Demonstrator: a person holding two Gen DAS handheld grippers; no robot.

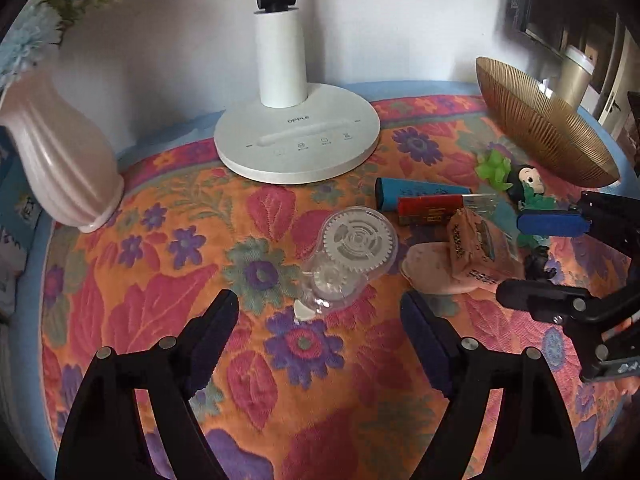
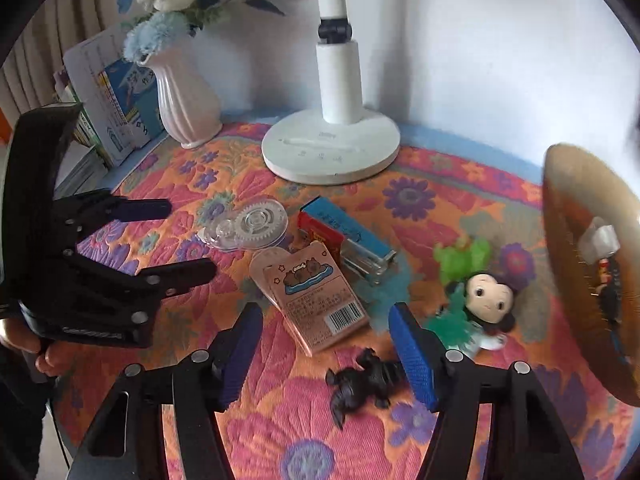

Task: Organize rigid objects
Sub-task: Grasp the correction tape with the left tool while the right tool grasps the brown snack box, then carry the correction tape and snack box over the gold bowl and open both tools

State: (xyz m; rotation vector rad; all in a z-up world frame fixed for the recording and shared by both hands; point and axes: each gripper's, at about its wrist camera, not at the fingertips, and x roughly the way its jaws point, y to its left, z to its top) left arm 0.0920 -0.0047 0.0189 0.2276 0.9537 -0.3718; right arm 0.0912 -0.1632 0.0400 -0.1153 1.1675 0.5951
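A clear correction-tape dispenser with white gears (image 1: 348, 256) (image 2: 250, 228) lies mid-table, just ahead of my open, empty left gripper (image 1: 320, 316) (image 2: 188, 240). A pink printed box (image 1: 476, 248) (image 2: 316, 300), a blue box (image 1: 420, 192) (image 2: 344, 224), a red box (image 1: 430, 208) and a clear stapler (image 2: 366, 262) lie in a cluster. My open, empty right gripper (image 2: 326, 344) (image 1: 532, 256) hovers over the pink box and a black toy creature (image 2: 362, 384). A doll (image 2: 486, 298) (image 1: 530, 180) and a green toy (image 2: 466, 258) (image 1: 494, 168) lie right.
A white lamp base (image 1: 298, 140) (image 2: 332, 148) stands at the back. A pink vase (image 1: 60, 160) (image 2: 186, 100) stands left, with books (image 2: 112, 112) behind. A gold bowl (image 1: 540, 128) (image 2: 588, 264) holding small items sits at the right edge. The floral cloth (image 1: 160, 280) covers the table.
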